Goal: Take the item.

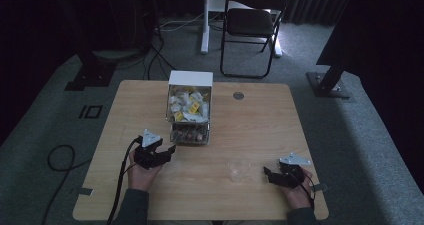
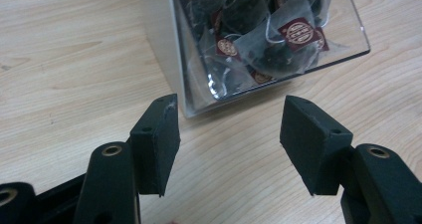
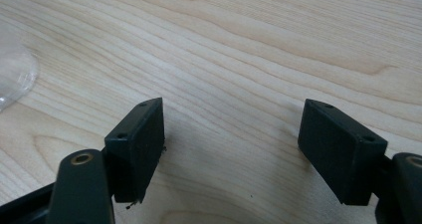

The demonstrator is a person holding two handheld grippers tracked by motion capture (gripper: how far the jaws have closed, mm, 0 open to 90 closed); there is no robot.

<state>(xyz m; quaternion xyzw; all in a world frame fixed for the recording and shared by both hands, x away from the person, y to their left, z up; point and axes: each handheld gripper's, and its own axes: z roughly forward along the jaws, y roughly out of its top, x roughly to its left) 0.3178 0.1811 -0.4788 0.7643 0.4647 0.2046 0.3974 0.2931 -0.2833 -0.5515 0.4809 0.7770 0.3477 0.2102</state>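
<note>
In the high view, the left gripper (image 1: 167,152) sits just beside the lower clear drawer (image 1: 189,134) of the white tea bag box (image 1: 190,80), in the middle of the bench (image 1: 260,115). The right gripper (image 1: 270,175) rests near a clear cup (image 1: 238,168).

In the left gripper view, the jaws stand apart with nothing between them, facing the drawer's tea bags (image 2: 278,45).

In the right gripper view, the jaws are wide over bare wood.

colours on the counter

pale wood-grain counter (image 1: 250,135); white box (image 1: 190,78) of white and yellow sachets (image 1: 189,106); clear lower bin (image 2: 278,40) of dark tea bags with maroon round-printed tags (image 2: 298,33); both claws black, grey plates on top
</note>
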